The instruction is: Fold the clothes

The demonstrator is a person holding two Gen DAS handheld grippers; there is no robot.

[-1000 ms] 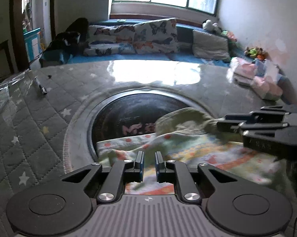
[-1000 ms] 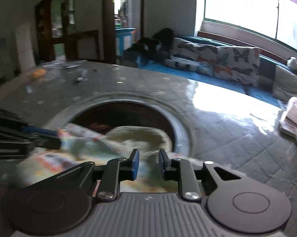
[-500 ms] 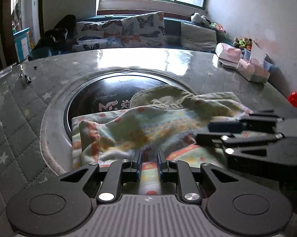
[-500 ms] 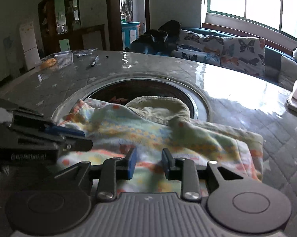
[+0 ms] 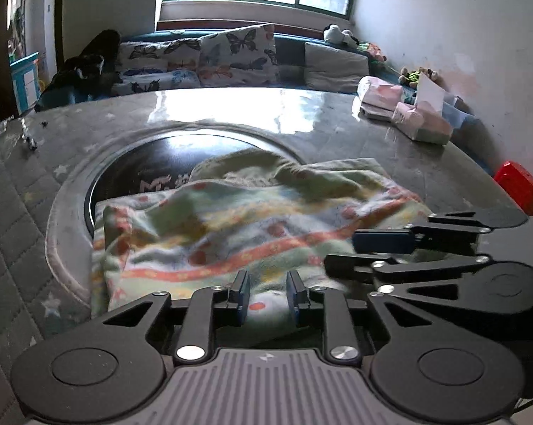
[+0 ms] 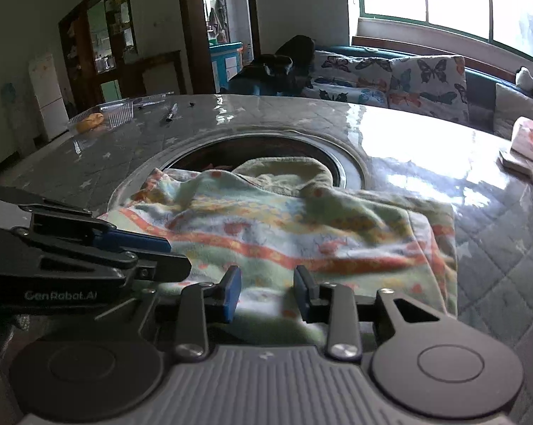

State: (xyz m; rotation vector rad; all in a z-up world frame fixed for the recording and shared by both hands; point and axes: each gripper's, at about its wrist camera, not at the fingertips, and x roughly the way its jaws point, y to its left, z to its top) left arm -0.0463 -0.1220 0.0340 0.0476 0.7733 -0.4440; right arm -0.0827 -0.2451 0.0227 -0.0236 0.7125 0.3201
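A pastel striped garment (image 5: pixel 238 226) with orange bands and a yellow-green hood lies folded on the grey table, partly over the round dark inset (image 5: pixel 153 163). It also shows in the right wrist view (image 6: pixel 302 226). My left gripper (image 5: pixel 266 295) is open at the garment's near edge, jaws apart with cloth showing between them. My right gripper (image 6: pixel 266 294) is open at the same near edge, just to the right. Each gripper shows in the other's view from the side: the right gripper (image 5: pixel 390 248) and the left gripper (image 6: pixel 160 258).
Pink tissue packs (image 5: pixel 419 120) and a red box (image 5: pixel 520 186) sit at the table's right edge. A pen (image 6: pixel 170 111) and a clear plastic tray (image 6: pixel 107 115) lie at the far left. A sofa with butterfly cushions (image 5: pixel 231 56) stands behind the table.
Both grippers have lowered the garment onto the table and opened wider, letting go of the cloth. The garment now lies flat in a folded stack.
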